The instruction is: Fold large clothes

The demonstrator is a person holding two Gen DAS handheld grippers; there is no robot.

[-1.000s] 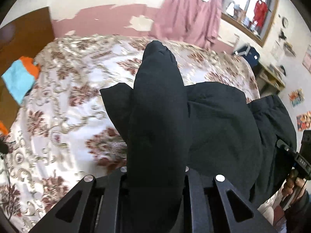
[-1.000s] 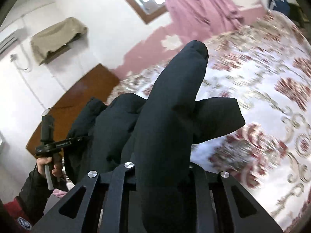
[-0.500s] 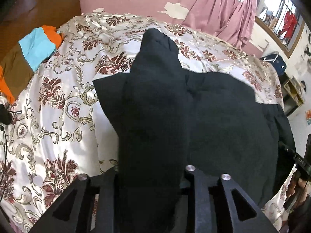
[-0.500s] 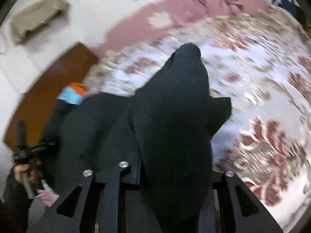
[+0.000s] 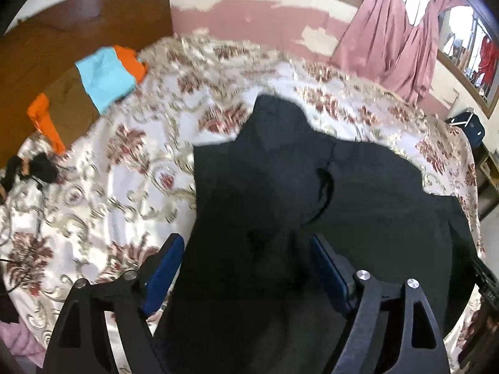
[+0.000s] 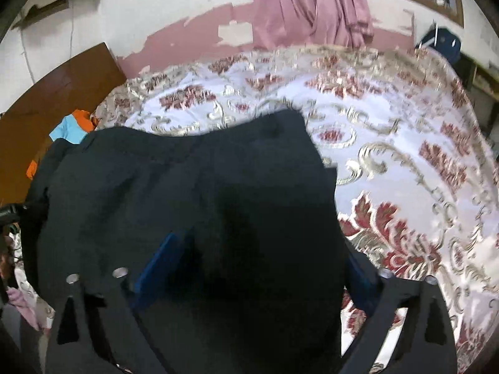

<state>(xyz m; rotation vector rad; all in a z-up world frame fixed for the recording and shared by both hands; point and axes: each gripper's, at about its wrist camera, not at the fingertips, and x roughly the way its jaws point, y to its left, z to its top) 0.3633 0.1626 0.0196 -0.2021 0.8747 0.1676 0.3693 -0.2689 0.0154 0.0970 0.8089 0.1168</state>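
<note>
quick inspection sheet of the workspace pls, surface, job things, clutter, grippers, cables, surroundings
surface: bed with a floral bedspread, white with red and gold pattern
job's things: black garment spread on the near part of the bed, one end lying between each gripper's fingers
clutter: blue and orange clothes at the headboard end; small dark object at the bed's left edge
grippers: left gripper and right gripper both opening, blue pads clear of the cloth between them
cables: thin dark cord by the small dark object
surroundings: wooden headboard, peeling pink wall, pink curtain at a window
</note>
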